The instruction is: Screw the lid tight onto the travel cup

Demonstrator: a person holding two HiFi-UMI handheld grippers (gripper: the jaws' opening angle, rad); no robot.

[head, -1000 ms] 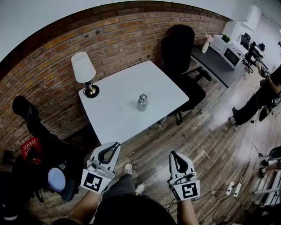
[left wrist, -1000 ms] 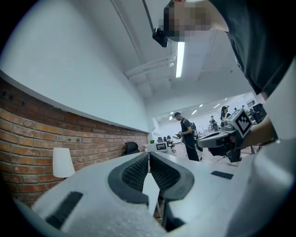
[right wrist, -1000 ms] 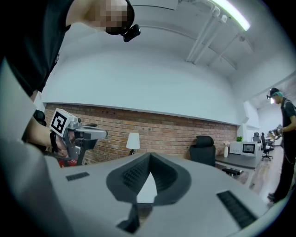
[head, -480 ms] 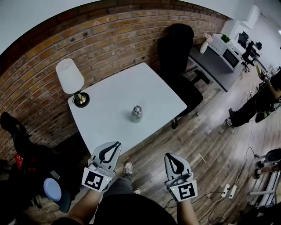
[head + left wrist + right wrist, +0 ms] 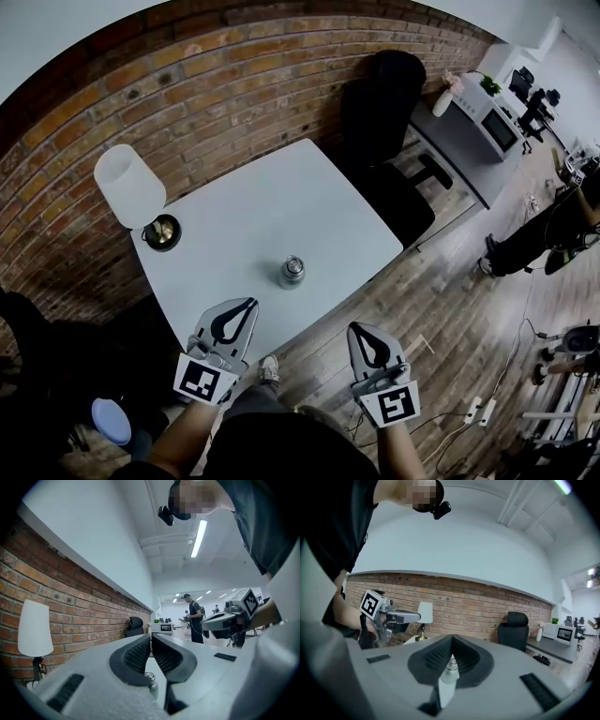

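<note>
**Slick Cup, Shut Tools**

Head view: small silvery metal travel cup point(image 5: 292, 273), lid point(image 5: 293, 262) on top, on white square worktop point(image 5: 272, 206); 1 o'clock of left tool point(image 5: 246, 307), 11 o'clock of right tool point(image 5: 359, 331).
Left gripper view: jaws together, empty.
Right gripper view: likewise.
Probably rigid, light, slippery: clamp body, twist lid rim.

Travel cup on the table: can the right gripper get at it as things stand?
Probably yes. The travel cup stands alone near the table edge, with nothing between it and the right gripper. That gripper is short of the table with its jaws shut, so they must open first.
</note>
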